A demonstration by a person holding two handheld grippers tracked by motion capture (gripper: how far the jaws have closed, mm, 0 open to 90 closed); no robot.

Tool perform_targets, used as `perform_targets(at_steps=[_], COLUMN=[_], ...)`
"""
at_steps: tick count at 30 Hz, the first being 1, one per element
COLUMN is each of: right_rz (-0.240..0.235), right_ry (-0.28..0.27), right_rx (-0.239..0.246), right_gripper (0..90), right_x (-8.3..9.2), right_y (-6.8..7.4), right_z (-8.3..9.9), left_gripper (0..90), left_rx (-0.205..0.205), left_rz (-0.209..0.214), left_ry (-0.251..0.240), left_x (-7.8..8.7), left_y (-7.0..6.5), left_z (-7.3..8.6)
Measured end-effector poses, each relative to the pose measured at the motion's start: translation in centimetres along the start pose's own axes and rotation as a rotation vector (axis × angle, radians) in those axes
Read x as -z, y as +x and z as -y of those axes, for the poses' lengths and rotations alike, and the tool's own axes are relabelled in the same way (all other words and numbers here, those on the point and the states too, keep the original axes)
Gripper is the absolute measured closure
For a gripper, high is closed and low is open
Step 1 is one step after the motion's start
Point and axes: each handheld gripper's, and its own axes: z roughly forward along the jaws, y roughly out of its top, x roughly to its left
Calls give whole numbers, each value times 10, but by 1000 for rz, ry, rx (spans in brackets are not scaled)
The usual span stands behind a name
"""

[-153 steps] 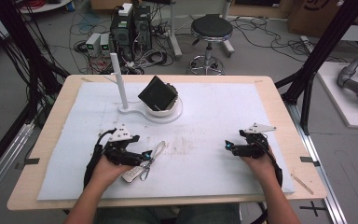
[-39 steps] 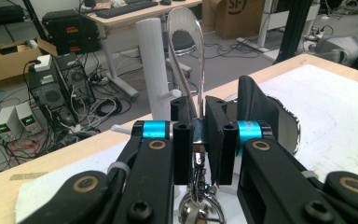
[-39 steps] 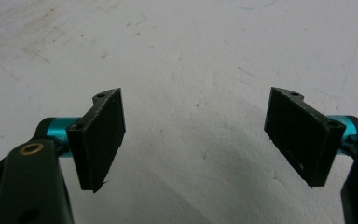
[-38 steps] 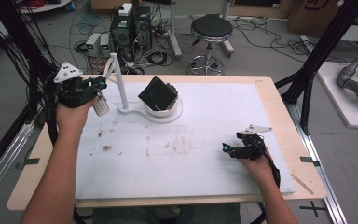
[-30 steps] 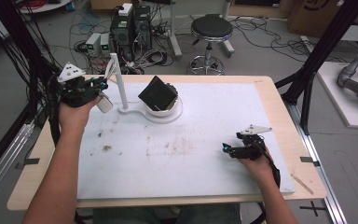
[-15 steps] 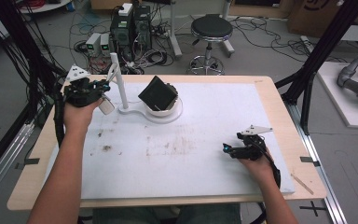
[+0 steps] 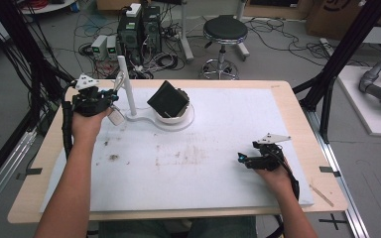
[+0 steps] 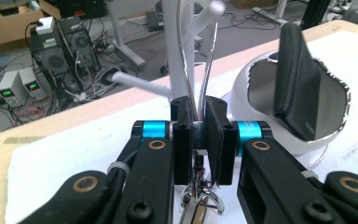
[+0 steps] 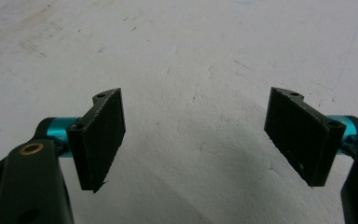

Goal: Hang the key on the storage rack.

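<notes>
My left gripper point(image 7: 110, 97) is raised over the table's far left corner, shut on a thin silver wire loop point(image 8: 199, 60). A key ring and a small pale tag point(image 7: 116, 117) hang under the jaws. The loop rises beside the white hook stand point(image 7: 127, 89), whose post point(image 8: 177, 46) stands just beyond the jaws, and reaches up to a peg point(image 8: 213, 8). Whether it rests on the peg I cannot tell. My right gripper point(image 7: 240, 158) lies on the white mat at the near right, open, with bare mat between its jaws point(image 9: 193, 135).
A black square pad point(image 7: 167, 99) leans in a white round holder point(image 8: 303, 121) joined to the stand's base point(image 7: 149, 120). The white mat point(image 7: 203, 168) covers the wooden table point(image 7: 297, 114). Computers point(image 7: 138, 25), cables and a stool point(image 7: 225, 30) stand on the floor beyond.
The left gripper took the key ring off the near-left mat and lifted it to the far left. Over the last second it shifted right, toward the stand. The right gripper stayed still.
</notes>
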Motion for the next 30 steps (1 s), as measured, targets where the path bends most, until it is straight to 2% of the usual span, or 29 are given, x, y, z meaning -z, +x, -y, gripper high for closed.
perform_targets(at_steps=[13,14,15,16,18,24,30], right_rz=[2,2,2,2,2,0,1], right_ry=[-1,-1,-1,-1,2,-2,-10], right_rx=[4,4,5,6,6,3,10], right_gripper=[205,206,205,205,206,205,205], right_x=[0,0,0,0,0,0,0], right_y=[1,1,1,1,1,1,2], right_z=[0,0,0,0,0,-1,-2], left_gripper=[803,779,711,646,575,462,376], left_rx=[6,10,20,30,38,62,42], left_rz=[-5,-13,-27,-25,-35,-24,56], left_ry=[21,12,2,-4,-2,-13,-27], left_x=[-3,-2,-1,-1,1,9,19], left_y=[0,0,0,1,3,6,-5], left_z=[2,2,2,1,2,3,9])
